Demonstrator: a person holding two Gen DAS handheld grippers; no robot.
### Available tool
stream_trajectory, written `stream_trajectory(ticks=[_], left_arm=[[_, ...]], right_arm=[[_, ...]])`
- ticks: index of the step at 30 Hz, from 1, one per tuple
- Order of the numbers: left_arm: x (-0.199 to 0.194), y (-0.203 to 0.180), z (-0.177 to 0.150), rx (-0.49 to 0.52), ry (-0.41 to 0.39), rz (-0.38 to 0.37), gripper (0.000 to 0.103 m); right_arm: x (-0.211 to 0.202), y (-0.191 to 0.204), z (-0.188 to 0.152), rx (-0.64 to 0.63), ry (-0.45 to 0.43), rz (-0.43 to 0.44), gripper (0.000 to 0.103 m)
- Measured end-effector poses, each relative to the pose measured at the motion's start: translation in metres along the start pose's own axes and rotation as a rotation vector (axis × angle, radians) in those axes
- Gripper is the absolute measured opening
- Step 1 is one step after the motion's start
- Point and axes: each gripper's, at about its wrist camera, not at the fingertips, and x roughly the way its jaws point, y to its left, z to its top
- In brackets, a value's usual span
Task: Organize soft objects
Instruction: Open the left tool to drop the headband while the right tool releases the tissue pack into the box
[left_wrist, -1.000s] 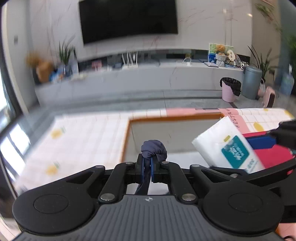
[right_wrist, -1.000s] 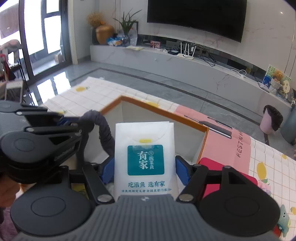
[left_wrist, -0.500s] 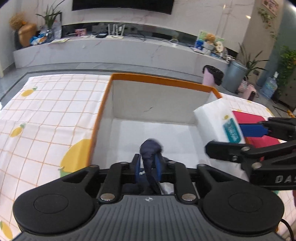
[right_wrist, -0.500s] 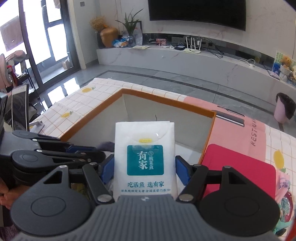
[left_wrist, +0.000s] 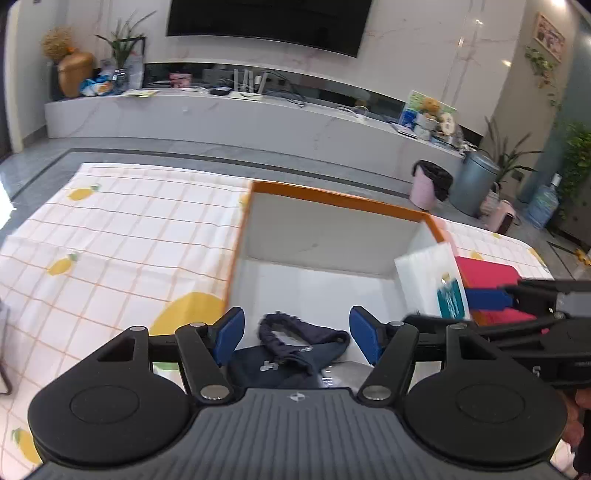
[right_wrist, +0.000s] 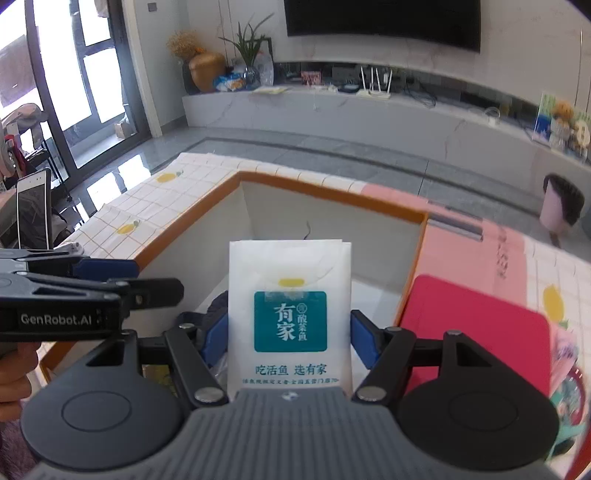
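Your left claw (left_wrist: 296, 334) stands wide, its blue pads well apart — the crumpled dark navy cloth (left_wrist: 291, 356) lies loose between and just below them, on the floor of the white box with the orange rim (left_wrist: 334, 199). Nothing is pinched there. Your right claw (right_wrist: 289, 338) is closed around the white tissue pack with the teal label (right_wrist: 290, 314), both blue pads pressed against its sides, the pack upright and poised over the same box. From the left wrist view that pack (left_wrist: 434, 284) sits to the right of your left claw, over the box's right wall. Just right of your right claw a flat red pad (right_wrist: 476, 336) rests on the lemon-print checked cloth (left_wrist: 110, 236) covering the tabletop.
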Motion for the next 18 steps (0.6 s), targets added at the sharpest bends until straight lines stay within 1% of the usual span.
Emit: stream_trajectory(ticks=[1, 3, 6, 8, 9, 10, 11, 14, 15, 16, 18], left_arm=[[0.0, 0.001, 0.0, -0.006, -0.004, 0.008, 0.076], [0.003, 0.003, 0.0, -0.018, 0.007, -0.006, 0.076], [0.005, 0.002, 0.002, -0.022, 0.003, -0.012, 0.075], [0.006, 0.003, 0.003, -0.029, 0.003, -0.018, 0.075], [0.007, 0.004, 0.003, -0.036, 0.005, -0.022, 0.075], [0.007, 0.005, 0.002, -0.041, 0.009, -0.026, 0.075], [0.008, 0.005, 0.002, -0.043, 0.012, -0.027, 0.075], [0.009, 0.005, 0.002, -0.04, 0.015, -0.03, 0.075], [0.009, 0.005, 0.001, -0.034, 0.017, -0.029, 0.075], [0.009, 0.003, 0.001, -0.021, 0.016, -0.025, 0.075], [0.008, 0.0, 0.0, 0.006, 0.012, -0.016, 0.075]], right_arm=[[0.001, 0.002, -0.001, 0.003, 0.003, -0.01, 0.068], [0.005, 0.006, -0.001, 0.008, 0.003, -0.034, 0.069], [0.009, 0.01, -0.001, 0.032, 0.002, -0.059, 0.073], [0.01, 0.012, -0.001, 0.022, -0.005, -0.075, 0.075], [0.011, 0.012, -0.001, 0.011, -0.002, -0.076, 0.077], [0.011, 0.013, -0.002, 0.004, -0.001, -0.07, 0.082], [0.011, 0.013, -0.002, 0.002, -0.003, -0.06, 0.086], [0.012, 0.017, -0.002, -0.014, 0.003, -0.038, 0.088], [0.012, 0.02, -0.002, -0.027, 0.006, -0.037, 0.096], [0.013, 0.022, -0.002, -0.04, 0.004, -0.04, 0.1], [0.013, 0.026, -0.002, -0.054, 0.002, -0.046, 0.1]])
